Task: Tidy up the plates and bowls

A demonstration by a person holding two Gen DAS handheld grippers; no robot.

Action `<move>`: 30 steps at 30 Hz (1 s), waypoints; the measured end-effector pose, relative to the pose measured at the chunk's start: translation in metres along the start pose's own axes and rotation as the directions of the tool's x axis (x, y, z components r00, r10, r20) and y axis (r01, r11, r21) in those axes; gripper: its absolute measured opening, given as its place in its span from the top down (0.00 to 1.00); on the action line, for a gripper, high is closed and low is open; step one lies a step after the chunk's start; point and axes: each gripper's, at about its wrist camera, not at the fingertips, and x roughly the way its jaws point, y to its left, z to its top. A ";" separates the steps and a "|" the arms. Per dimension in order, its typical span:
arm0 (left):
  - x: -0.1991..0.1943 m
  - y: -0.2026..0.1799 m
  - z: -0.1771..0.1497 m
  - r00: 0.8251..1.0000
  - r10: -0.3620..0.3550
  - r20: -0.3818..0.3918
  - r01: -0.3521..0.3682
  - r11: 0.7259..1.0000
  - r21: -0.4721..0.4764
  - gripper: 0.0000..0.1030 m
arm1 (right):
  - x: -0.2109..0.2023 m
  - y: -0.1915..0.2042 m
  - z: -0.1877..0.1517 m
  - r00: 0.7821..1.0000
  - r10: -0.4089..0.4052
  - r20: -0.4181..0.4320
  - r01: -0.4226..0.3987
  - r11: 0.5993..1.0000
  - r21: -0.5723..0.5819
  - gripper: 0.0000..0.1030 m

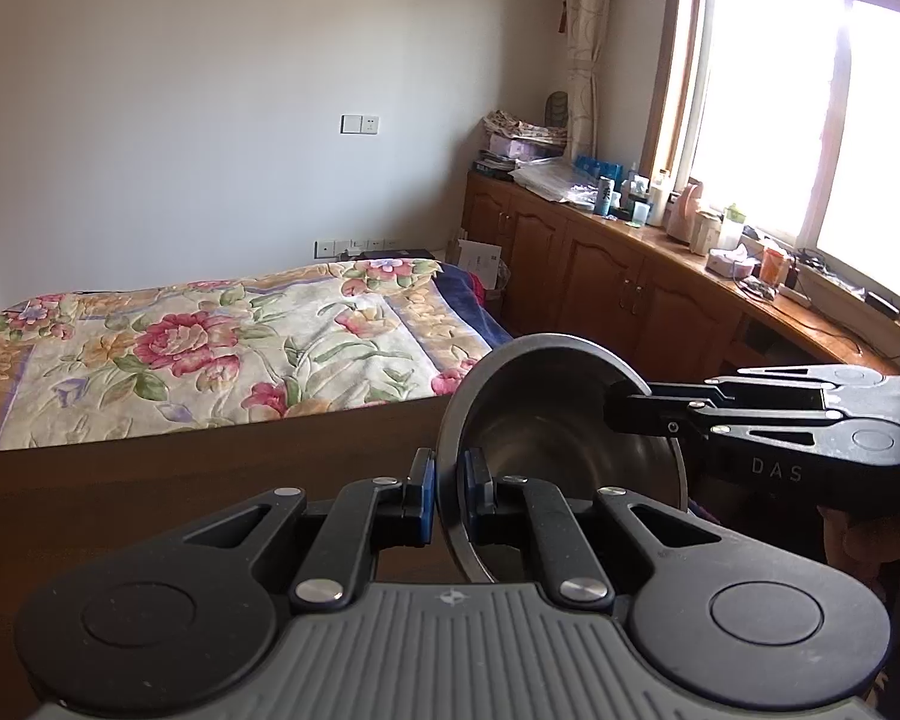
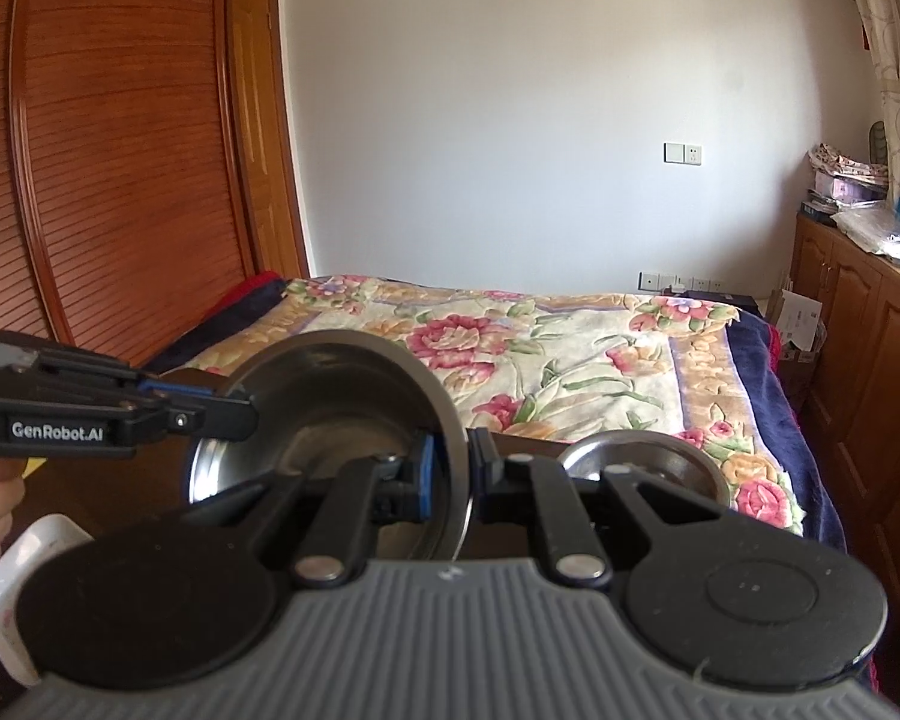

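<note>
We carry the round shiny steel bowl (image 1: pixel 546 420), both grippers (image 1: pixel 447 495) (image 2: pixel 453 474) pinching its rim, next setting it down gently.

Your left wrist view has the window (image 1: pixel 768 102) blown out white, daylight source. Wall (image 1: pixel 210 90) beside it is evenly lit. Both views sharp, edges fisheye-bent, corners dark.

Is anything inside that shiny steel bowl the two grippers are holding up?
The shiny steel bowl looks empty: only bare metal shows. Its near part is hidden behind the right gripper.
</note>
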 end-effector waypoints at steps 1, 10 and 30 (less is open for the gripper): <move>-0.001 0.000 -0.004 1.000 -0.005 -0.002 0.005 1.000 -0.005 0.90 | -0.003 0.001 -0.002 1.000 0.000 0.001 0.000 1.000 0.000 0.86; -0.015 -0.006 -0.030 0.999 -0.045 -0.022 0.045 0.999 -0.029 0.90 | -0.018 0.007 -0.027 1.000 0.006 -0.019 -0.006 1.000 0.010 0.86; -0.022 -0.008 -0.091 0.991 -0.087 -0.099 0.080 0.994 -0.072 0.90 | -0.041 0.026 -0.074 0.996 0.027 -0.088 -0.026 1.000 0.015 0.86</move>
